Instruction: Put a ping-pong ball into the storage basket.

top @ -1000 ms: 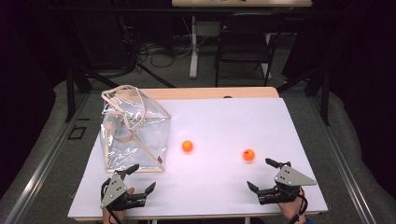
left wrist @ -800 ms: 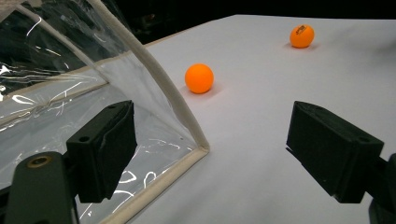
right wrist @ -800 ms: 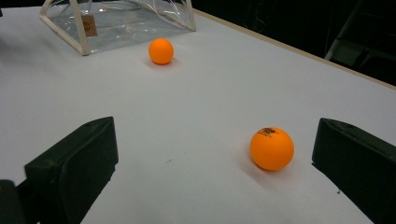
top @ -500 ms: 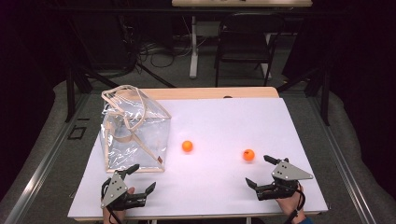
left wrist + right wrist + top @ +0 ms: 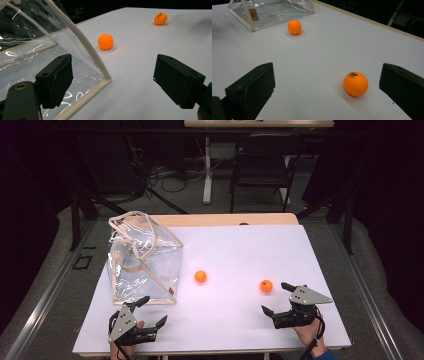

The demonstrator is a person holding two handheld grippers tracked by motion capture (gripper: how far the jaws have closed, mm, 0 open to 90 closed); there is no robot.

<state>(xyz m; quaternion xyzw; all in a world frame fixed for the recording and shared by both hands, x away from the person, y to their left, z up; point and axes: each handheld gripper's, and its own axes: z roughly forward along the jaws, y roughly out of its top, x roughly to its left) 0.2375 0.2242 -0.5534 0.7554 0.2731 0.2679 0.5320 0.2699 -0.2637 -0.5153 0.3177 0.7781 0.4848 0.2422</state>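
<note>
Approaching printed orange ball (image 5: 355,83) with right gripper (image 5: 278,299), jaws wide and empty; next, straddling it. Left gripper (image 5: 149,310) open, empty.

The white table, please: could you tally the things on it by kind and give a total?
Orange table-tennis balls: 2, the left ball and the right ball
Clear plastic tote bag: 1
Total: 3

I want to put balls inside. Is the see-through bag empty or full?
Empty. Through the clear bag nothing shows inside but its own straps, and both orange balls lie outside on the white table.
</note>
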